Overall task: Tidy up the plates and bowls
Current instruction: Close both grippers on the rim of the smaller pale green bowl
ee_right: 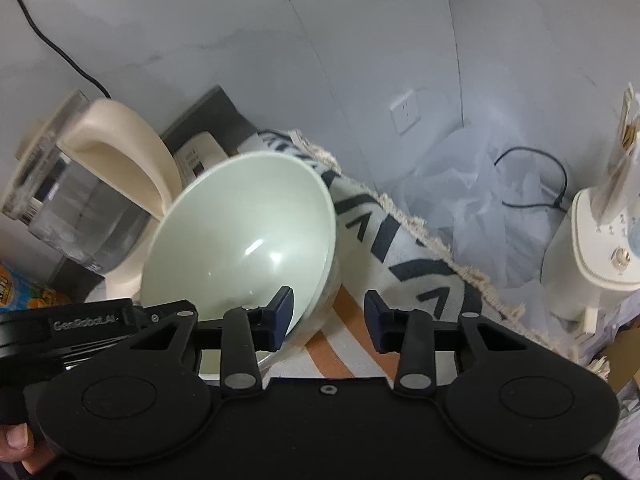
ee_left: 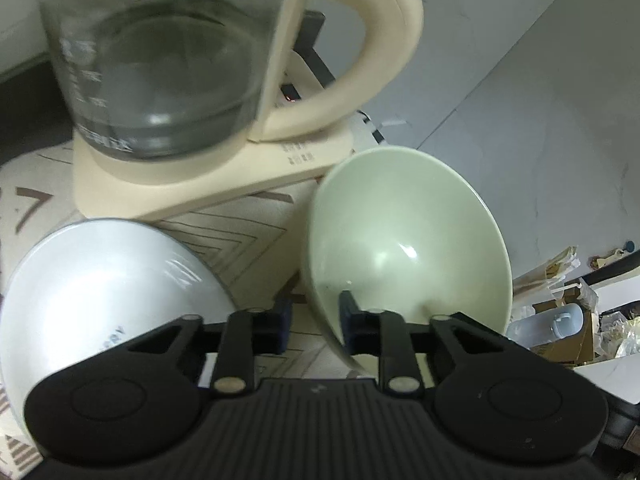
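The green bowl (ee_left: pixel 404 248) is tilted, its rim lifted on the left gripper's side, on a patterned cloth (ee_left: pixel 224 236) over the tabletop, just beside the base of a glass kettle (ee_left: pixel 160 80) with a cream handle. The left gripper (ee_left: pixel 314 318) has its jaws closed on the bowl's near wall, one pad inside and one outside. A white plate (ee_left: pixel 100 292) lies on the cloth to the left of the bowl, near it but apart.

The right gripper (ee_right: pixel 328 318) straddles the bowl's (ee_right: pixel 240 236) other edge: its left pad is inside the bowl, its right pad stands clear over the cloth (ee_right: pixel 404 264), so the jaws are open, not pressing. A fingertip (ee_right: pixel 16 438) shows at the lower left.
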